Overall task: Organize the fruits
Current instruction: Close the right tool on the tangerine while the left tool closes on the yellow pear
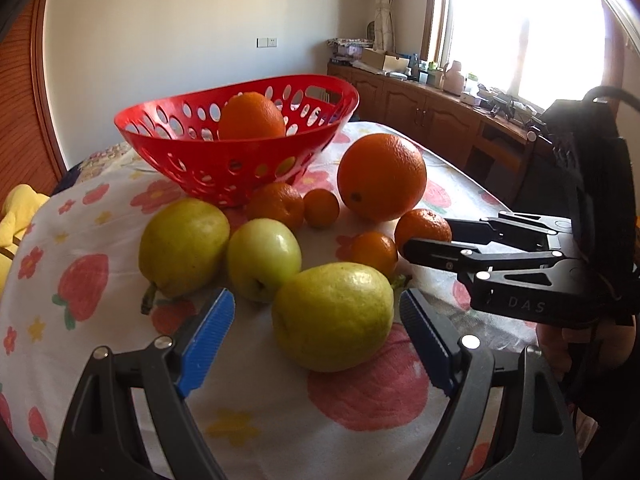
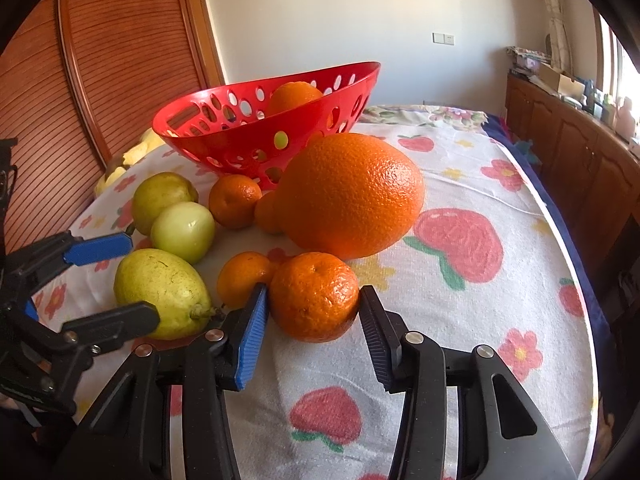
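1. Right claw: pads flank the mandarin on the desk, touching or nearly so (grip not confirmed).
2. Left claw: spread around the near pear, no contact.
3. Step: grasping. Next: squeeze, lift, carry over the big orange into the red basket.

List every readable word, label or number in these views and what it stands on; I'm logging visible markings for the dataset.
"DAS": embossed on the black body of the right hand-held gripper, seen from the left wrist view.
Items on the cabinet by the window: any labels are too small and blurred to read.
Fruits, red basket and tablecloth: no text.
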A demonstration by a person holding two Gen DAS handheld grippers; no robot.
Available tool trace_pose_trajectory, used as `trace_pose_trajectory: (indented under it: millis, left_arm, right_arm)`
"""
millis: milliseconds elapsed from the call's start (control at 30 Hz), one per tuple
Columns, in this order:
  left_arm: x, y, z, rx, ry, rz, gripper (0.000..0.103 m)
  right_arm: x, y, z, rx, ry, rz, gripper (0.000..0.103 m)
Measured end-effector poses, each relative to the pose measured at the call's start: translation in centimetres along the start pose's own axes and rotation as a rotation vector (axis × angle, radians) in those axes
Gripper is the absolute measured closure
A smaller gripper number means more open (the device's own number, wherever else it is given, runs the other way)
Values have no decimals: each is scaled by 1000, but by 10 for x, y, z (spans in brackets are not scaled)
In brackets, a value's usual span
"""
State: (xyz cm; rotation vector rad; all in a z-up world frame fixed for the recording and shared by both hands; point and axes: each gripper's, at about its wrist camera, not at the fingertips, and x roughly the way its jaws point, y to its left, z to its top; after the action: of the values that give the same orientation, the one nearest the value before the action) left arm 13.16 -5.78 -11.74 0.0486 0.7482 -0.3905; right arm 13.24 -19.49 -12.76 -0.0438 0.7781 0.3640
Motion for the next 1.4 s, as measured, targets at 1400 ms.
trace_pose_trajectory:
  millis: [1400]
  left_arm:
    - [5, 1, -4, -3, 27, -38, 36]
  right_arm:
    - [1, 1, -2, 4, 5, -7, 57]
